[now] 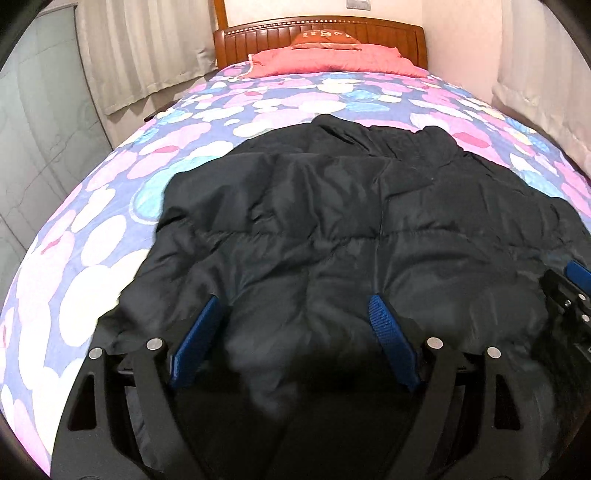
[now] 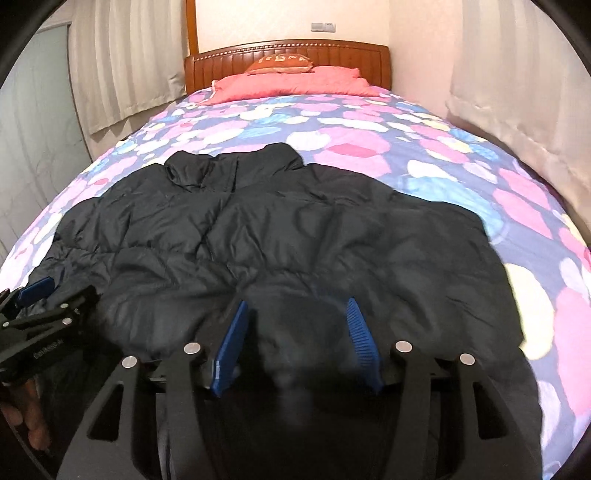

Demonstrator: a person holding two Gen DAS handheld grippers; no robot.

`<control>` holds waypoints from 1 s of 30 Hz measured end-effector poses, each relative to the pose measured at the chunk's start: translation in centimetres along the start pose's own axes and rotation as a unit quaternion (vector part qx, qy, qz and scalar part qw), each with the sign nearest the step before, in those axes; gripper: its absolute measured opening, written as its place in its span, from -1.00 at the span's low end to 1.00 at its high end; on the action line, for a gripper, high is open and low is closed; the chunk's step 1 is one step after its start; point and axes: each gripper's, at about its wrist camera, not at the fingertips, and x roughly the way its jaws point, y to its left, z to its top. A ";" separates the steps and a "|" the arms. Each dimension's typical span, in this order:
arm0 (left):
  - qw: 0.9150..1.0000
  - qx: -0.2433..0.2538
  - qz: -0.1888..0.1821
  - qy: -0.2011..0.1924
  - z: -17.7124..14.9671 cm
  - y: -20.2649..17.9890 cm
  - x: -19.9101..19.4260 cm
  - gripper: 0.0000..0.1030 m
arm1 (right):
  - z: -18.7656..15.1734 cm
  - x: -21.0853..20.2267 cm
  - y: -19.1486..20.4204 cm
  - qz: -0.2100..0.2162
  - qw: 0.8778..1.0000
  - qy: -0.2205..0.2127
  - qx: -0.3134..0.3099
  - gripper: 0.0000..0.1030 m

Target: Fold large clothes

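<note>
wooden headboard (image 1: 321, 35) - pink pillow (image 1: 332, 61), floral bedspread (image 1: 110, 206), cream curtains (image 1: 144, 48)

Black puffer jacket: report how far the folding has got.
Done: the black puffer jacket lies spread on the floral bedspread, collar toward the headboard. In hand: left tongs and right tongs gape around its near hem. Left: every fold; none shows yet.

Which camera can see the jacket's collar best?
The right wrist view: the black jacket lies spread on the bed and its collar stands out near the middle. In the left wrist view the collar looks crumpled and harder to make out.
</note>
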 end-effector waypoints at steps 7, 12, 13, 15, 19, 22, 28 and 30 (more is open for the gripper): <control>1.000 -0.022 -0.003 0.006 -3.1 2.1 -4.2 0.60 | -3.3 -4.5 -3.1 -0.015 1.000 0.005 0.020 0.09; 0.999 -0.037 0.004 0.009 -6.0 3.7 -7.0 0.60 | -6.5 -7.5 -5.8 -0.027 0.999 0.013 0.041 0.09; 0.999 -0.041 0.004 0.010 -6.6 4.1 -7.5 0.60 | -7.1 -8.0 -6.2 -0.032 0.998 0.013 0.044 0.09; 0.999 -0.049 0.006 0.013 -7.8 4.8 -8.6 0.60 | -8.4 -9.3 -7.2 -0.039 0.998 0.015 0.051 0.10; 0.998 -0.062 0.012 0.017 -10.1 6.0 -10.8 0.60 | -11.2 -11.5 -9.0 -0.049 0.996 0.020 0.067 0.11; 0.997 -0.072 0.015 0.019 -12.0 6.8 -12.3 0.60 | -13.2 -12.8 -9.9 -0.053 0.995 0.023 0.075 0.12; 0.996 -0.085 0.026 0.024 -15.9 8.9 -14.9 0.60 | -16.6 -15.4 -11.8 -0.054 0.994 0.026 0.094 0.25; 0.995 -0.096 0.032 0.025 -17.1 9.9 -15.6 0.60 | -17.4 -16.0 -12.3 -0.056 0.993 0.025 0.099 0.28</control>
